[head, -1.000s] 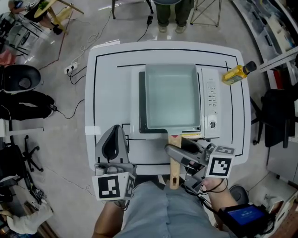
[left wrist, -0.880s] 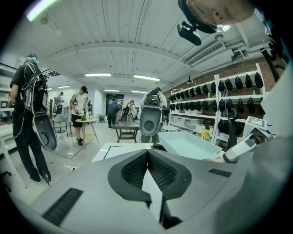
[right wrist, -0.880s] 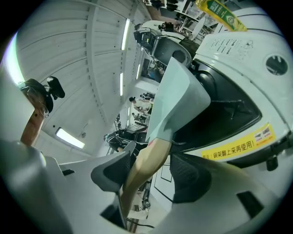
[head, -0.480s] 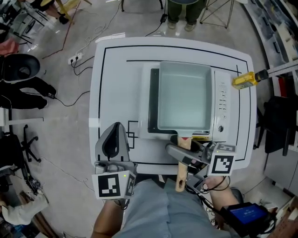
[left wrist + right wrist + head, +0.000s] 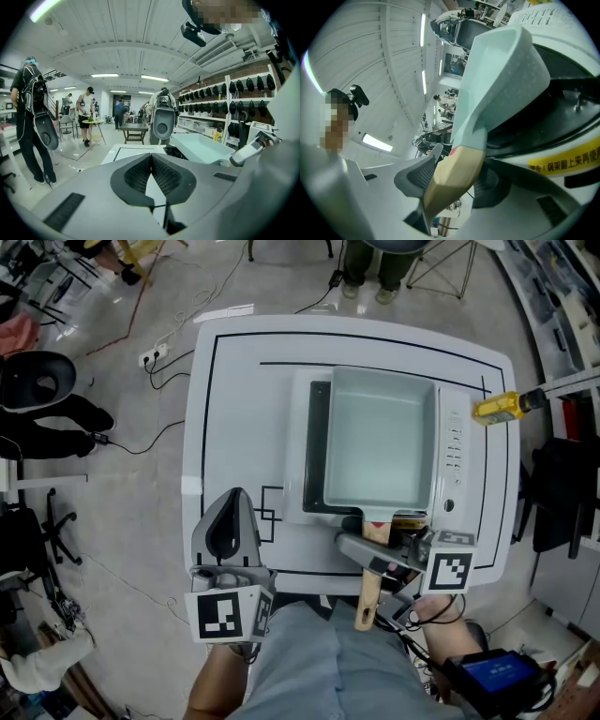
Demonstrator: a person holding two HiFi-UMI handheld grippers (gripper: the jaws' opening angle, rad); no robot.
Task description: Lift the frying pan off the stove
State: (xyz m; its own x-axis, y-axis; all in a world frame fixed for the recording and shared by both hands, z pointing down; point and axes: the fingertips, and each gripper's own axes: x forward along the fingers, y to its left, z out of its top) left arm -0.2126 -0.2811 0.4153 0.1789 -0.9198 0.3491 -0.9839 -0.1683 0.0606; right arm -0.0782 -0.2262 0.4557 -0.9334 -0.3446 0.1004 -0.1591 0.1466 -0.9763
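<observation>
Right gripper point(image 5: 367, 555) clamped on the wooden handle point(image 5: 367, 589) of the frying pan point(image 5: 380, 442).
The pale green, square pan lies over the dark top of the white stove point(image 5: 452, 460) on the counter point(image 5: 234, 399), with its handle pointing toward the person and pinched between the right jaws. The left gripper point(image 5: 228, 526) hovers at the counter's near left, its jaws pressed together with nothing between them.

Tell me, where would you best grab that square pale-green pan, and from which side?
By the wooden handle, from the person's side. It sticks out past the near edge of the stove, slim enough for two jaws, while the frying pan itself is wide and steep-walled. The right gripper is clamped across it that way.
</observation>
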